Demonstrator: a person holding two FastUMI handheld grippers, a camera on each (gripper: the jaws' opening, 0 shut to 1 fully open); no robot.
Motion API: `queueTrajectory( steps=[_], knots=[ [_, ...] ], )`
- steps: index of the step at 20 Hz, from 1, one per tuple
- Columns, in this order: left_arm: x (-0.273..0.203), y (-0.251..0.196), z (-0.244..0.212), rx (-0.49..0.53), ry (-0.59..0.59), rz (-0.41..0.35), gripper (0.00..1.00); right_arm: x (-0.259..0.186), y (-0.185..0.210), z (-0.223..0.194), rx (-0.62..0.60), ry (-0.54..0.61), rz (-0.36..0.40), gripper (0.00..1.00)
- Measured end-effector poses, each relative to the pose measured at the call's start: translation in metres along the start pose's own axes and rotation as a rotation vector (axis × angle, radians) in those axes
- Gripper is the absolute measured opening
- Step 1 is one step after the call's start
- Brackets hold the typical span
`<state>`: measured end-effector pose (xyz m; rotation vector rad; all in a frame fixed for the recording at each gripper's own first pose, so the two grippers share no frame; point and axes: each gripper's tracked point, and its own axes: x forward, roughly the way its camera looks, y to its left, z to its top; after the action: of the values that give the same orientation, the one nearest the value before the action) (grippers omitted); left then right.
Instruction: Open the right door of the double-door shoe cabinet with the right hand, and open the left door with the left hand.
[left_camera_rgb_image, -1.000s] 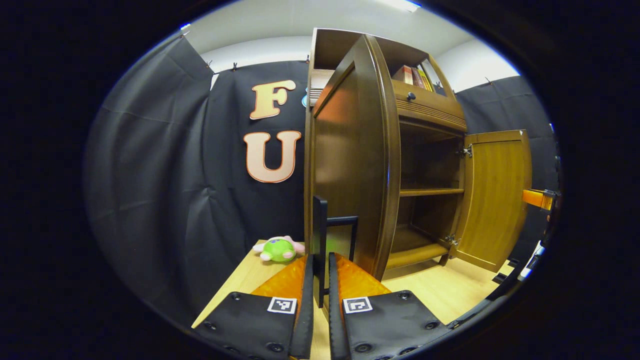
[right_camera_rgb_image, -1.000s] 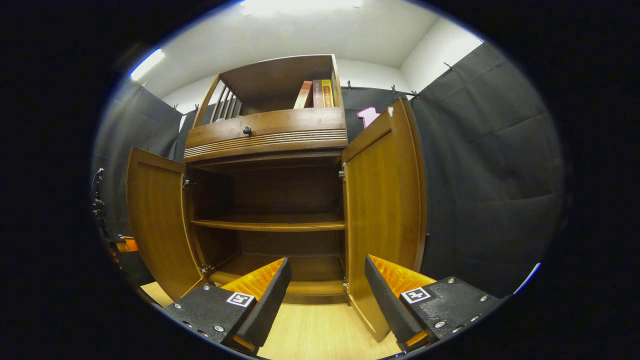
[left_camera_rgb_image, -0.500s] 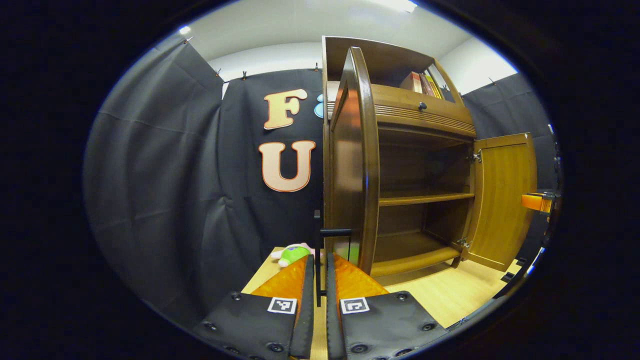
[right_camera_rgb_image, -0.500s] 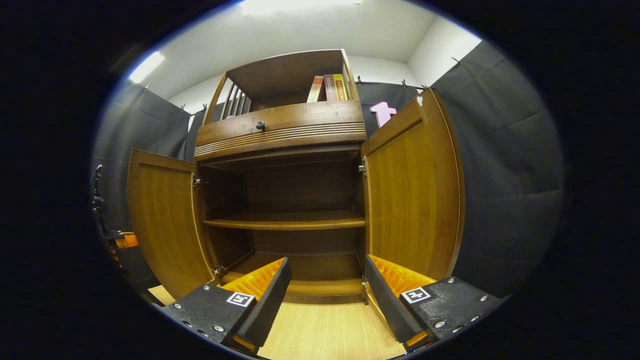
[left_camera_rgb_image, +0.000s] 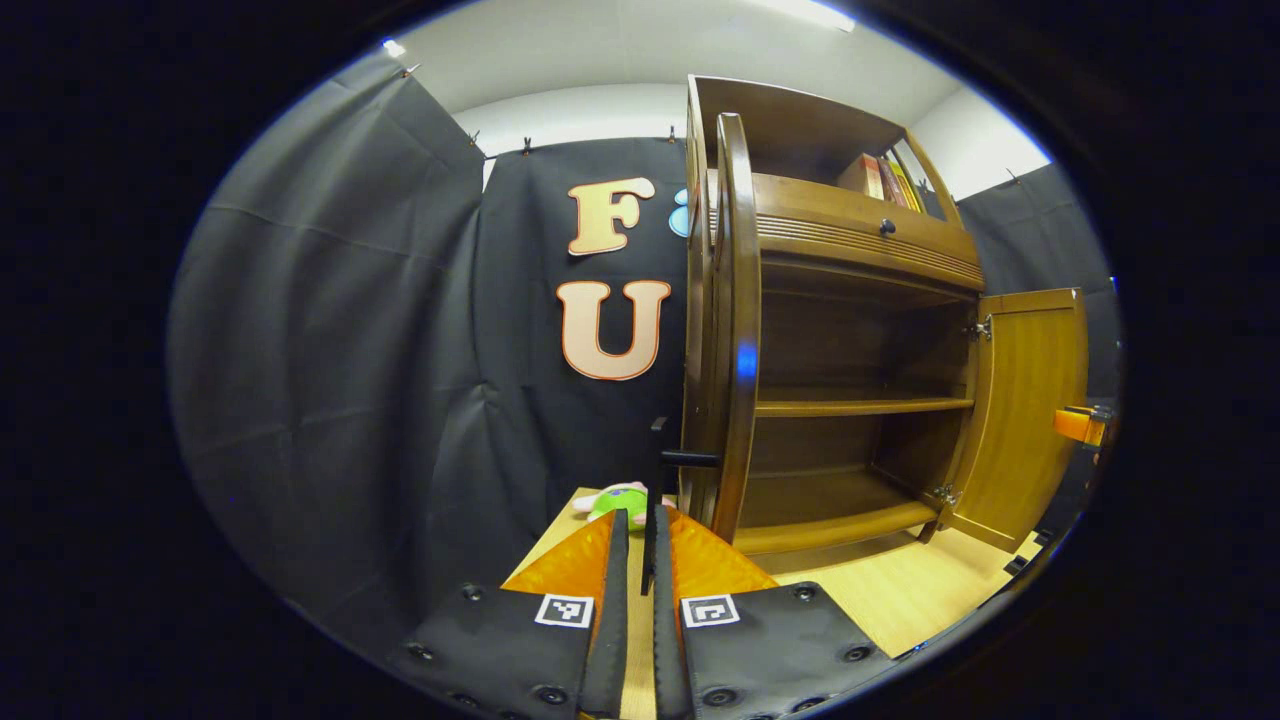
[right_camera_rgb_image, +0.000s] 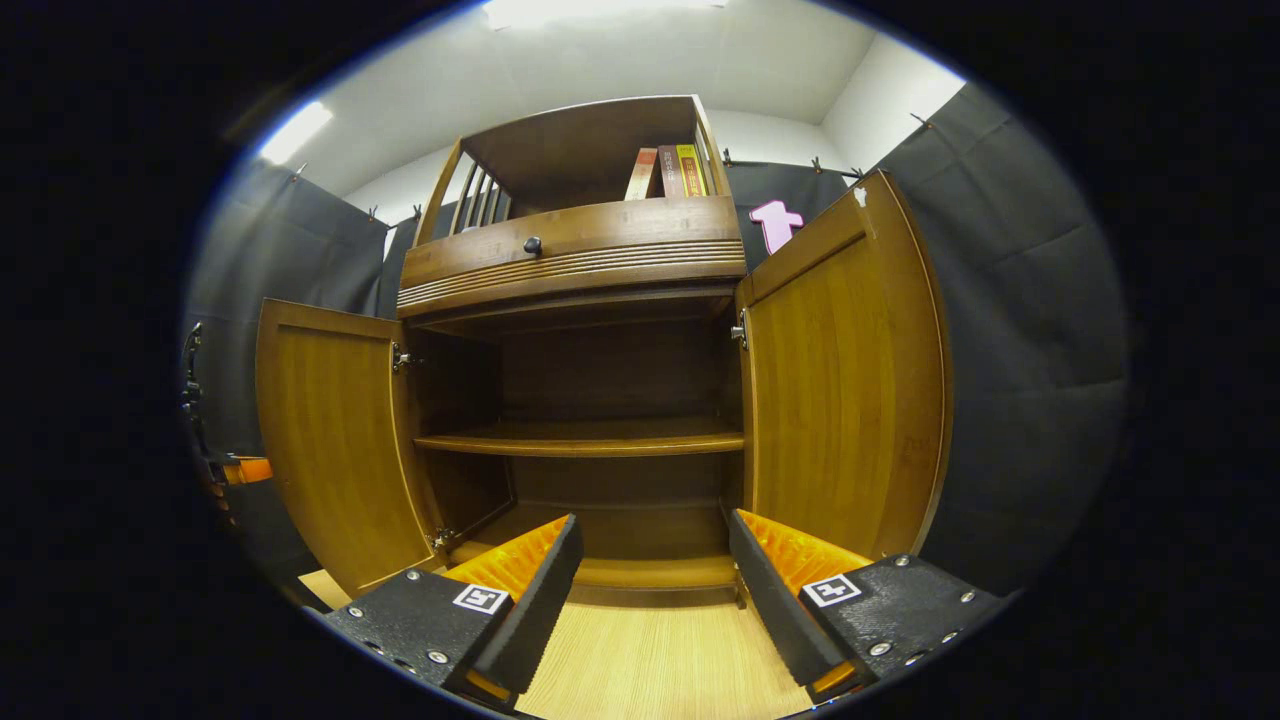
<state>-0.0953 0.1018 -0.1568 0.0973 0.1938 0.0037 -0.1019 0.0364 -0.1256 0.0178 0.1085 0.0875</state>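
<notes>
The brown wooden shoe cabinet (right_camera_rgb_image: 570, 255) stands with both lower doors swung out, showing one bare shelf (right_camera_rgb_image: 585, 442). In the left gripper view the left door (left_camera_rgb_image: 736, 330) is seen edge-on. My left gripper (left_camera_rgb_image: 648, 552) is shut on that door's thin black handle (left_camera_rgb_image: 654, 520). In the right gripper view the left door (right_camera_rgb_image: 330, 440) and the right door (right_camera_rgb_image: 845, 390) stand wide apart. My right gripper (right_camera_rgb_image: 650, 570) hangs open in front of the cabinet floor, touching nothing. An orange part of the right gripper (left_camera_rgb_image: 1080, 425) shows beside the right door (left_camera_rgb_image: 1030, 400).
A green plush toy (left_camera_rgb_image: 620, 498) lies on the light wooden platform (left_camera_rgb_image: 900, 590) left of the cabinet. A drawer with a black knob (right_camera_rgb_image: 532, 245) sits above the doors, with books (right_camera_rgb_image: 668, 172) on the top shelf. Black cloth walls close in on both sides.
The left door has swung further out with my left gripper on its handle, from showing its face to edge-on. The right gripper stays open and has drifted slightly.
</notes>
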Motion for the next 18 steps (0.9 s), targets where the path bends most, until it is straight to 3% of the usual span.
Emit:
queueTrajectory(
  steps=[1, 2, 4, 10, 11, 14, 15, 16, 18],
  knots=[
    [-0.002, 0.000, 0.001, 0.003, 0.004, 0.003, 0.21, 0.001, 0.000, 0.000, 0.000, 0.001, 0.002, 0.91],
    [-0.003, -0.001, 0.000, 0.007, 0.009, 0.006, 0.16, 0.001, 0.000, -0.002, -0.002, 0.003, 0.002, 0.91],
    [-0.008, -0.003, 0.003, 0.007, 0.019, 0.010, 0.21, 0.002, -0.001, -0.003, -0.006, 0.006, 0.000, 0.91],
    [-0.021, -0.031, 0.034, -0.007, -0.006, -0.023, 0.15, 0.009, -0.013, -0.004, 0.006, 0.010, -0.017, 0.92],
    [-0.022, -0.036, 0.038, -0.006, -0.010, -0.025, 0.09, 0.010, -0.016, -0.002, 0.007, 0.009, -0.024, 0.92],
    [-0.022, -0.050, 0.050, -0.007, -0.026, -0.032, 0.17, 0.014, -0.023, 0.002, 0.003, 0.011, -0.034, 0.92],
    [-0.023, -0.054, 0.054, -0.006, -0.028, -0.032, 0.12, 0.014, -0.024, 0.002, -0.002, 0.010, -0.035, 0.92],
    [-0.022, -0.056, 0.058, -0.009, -0.033, -0.025, 0.22, 0.007, -0.023, 0.008, -0.007, 0.007, -0.037, 0.92],
    [-0.020, -0.060, 0.071, -0.009, -0.048, -0.013, 0.23, 0.014, -0.030, 0.010, -0.014, 0.002, -0.039, 0.92]
  ],
)
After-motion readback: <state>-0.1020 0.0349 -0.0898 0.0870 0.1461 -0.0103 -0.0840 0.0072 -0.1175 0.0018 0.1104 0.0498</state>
